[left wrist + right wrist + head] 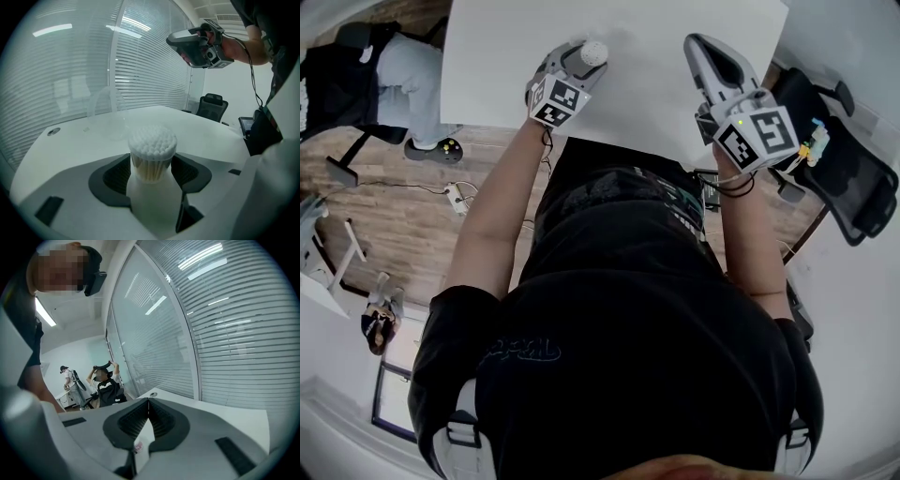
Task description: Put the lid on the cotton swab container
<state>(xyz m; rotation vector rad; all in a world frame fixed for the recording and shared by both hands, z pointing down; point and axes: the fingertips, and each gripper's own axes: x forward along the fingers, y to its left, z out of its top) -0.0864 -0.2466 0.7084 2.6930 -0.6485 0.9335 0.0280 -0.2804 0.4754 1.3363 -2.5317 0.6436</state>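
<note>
The only markings to read were the black-and-white square codes on the left gripper [151, 161] and the right gripper [701, 45], which carried no letters, and a pale logo [525, 352] on the person's black shirt, too blurred to make out. The left gripper had its jaws spread wide with the cotton swab container [152, 143] upright between the ribbed pads. Each pad sat just beside the clear wall, and no squeeze on it could be seen. The container was uncapped, its white swab tips packed in a dome that rose above the pads, with the pale sticks showing through the wall below. The right gripper hung in the air off to the right, well above the table and well apart from the container, its jaws closed together with nothing between them. In the head view the left gripper reached across the near edge of the white table [656, 94], so the container stood a little way in from that edge. Beyond it the tabletop ran open toward a glass wall with blinds [150, 70], save for a faint clear rounded shape [110, 124] just past the container — too washed out to name — and a small round grommet [54, 131] off to the left. A black chair [213, 105] stood at the table's far right side.
</note>
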